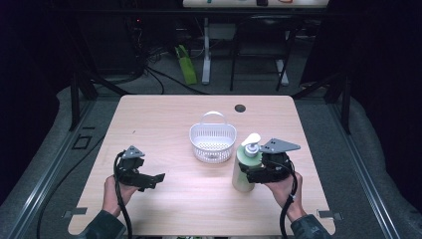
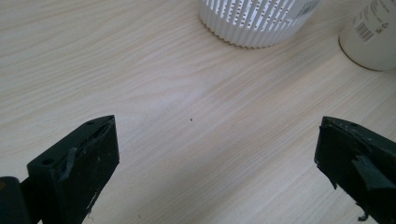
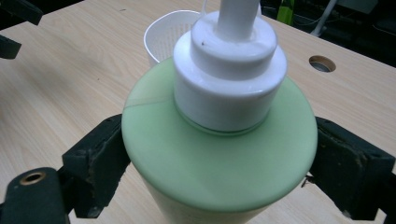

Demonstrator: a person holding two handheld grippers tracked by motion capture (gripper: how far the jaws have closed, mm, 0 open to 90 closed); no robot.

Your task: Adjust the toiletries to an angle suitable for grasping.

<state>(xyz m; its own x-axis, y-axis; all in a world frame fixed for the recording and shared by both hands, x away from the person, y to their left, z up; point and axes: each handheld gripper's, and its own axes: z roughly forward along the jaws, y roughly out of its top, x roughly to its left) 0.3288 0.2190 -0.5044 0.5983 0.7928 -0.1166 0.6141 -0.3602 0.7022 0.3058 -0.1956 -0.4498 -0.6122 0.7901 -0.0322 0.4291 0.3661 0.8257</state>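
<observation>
Barcode label on bottle (image 2: 373, 32), unreadable

A: What carries everything here?
B: A light wooden table (image 1: 164, 112) with rounded corners and a round dark hole (image 1: 240, 108) near its far edge.
A: What stands on it?
B: A white slotted basket (image 1: 213, 142) with an upright handle, near the middle. Just beside it, nearer the person, a pale green pump bottle (image 1: 246, 167) stands upright.
</observation>
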